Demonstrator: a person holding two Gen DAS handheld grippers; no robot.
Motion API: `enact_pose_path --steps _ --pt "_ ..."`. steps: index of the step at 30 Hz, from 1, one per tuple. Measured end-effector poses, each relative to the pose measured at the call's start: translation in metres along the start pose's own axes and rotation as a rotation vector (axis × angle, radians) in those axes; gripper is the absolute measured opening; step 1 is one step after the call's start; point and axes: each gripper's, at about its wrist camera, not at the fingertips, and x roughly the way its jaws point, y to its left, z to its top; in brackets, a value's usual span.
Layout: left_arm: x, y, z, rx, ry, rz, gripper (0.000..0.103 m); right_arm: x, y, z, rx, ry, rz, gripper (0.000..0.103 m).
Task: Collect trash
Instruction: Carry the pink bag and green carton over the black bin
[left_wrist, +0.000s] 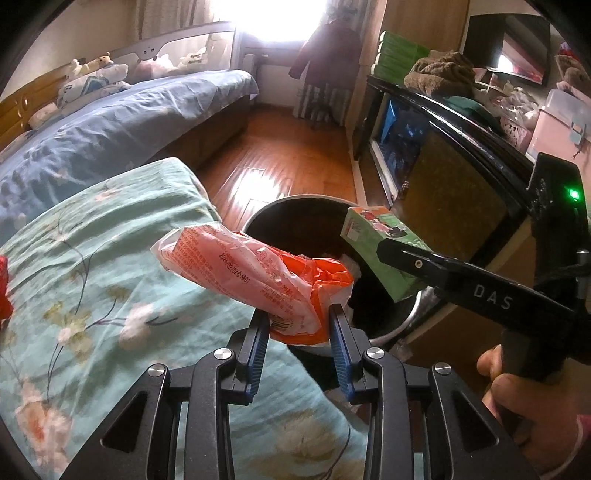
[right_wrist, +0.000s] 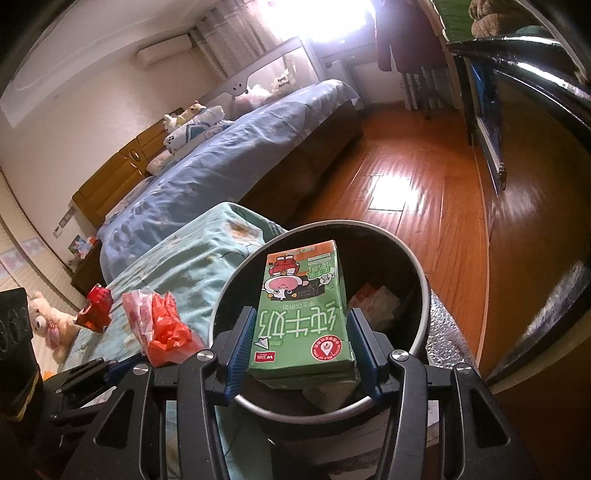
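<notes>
My left gripper (left_wrist: 299, 314) is shut on an orange and pink plastic wrapper (left_wrist: 251, 269), held over the edge of the teal floral bedcover (left_wrist: 92, 258), just left of the round black bin (left_wrist: 295, 221). My right gripper (right_wrist: 301, 339) is shut on a green milk carton (right_wrist: 303, 314), which hangs over the mouth of the bin (right_wrist: 424, 295). In the left wrist view the carton (left_wrist: 380, 254) and the right gripper's finger (left_wrist: 443, 273) show above the bin. Paper scraps (right_wrist: 373, 302) lie inside the bin. A red wrapper (right_wrist: 96, 308) rests on the teal cover.
A bed with a blue quilt (left_wrist: 110, 133) runs along the left. A dark cabinet (left_wrist: 443, 177) stands to the right of the bin, with wooden floor (right_wrist: 406, 184) between them. A soft toy (right_wrist: 48, 325) lies at the far left. A person's hand (left_wrist: 535, 406) holds the right gripper.
</notes>
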Motion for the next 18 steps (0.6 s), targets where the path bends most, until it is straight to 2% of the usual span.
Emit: enact_pose_path --steps 18 --pt "0.023 -0.011 0.016 0.032 0.032 -0.014 0.032 0.016 -0.015 0.011 0.025 0.023 -0.016 0.051"
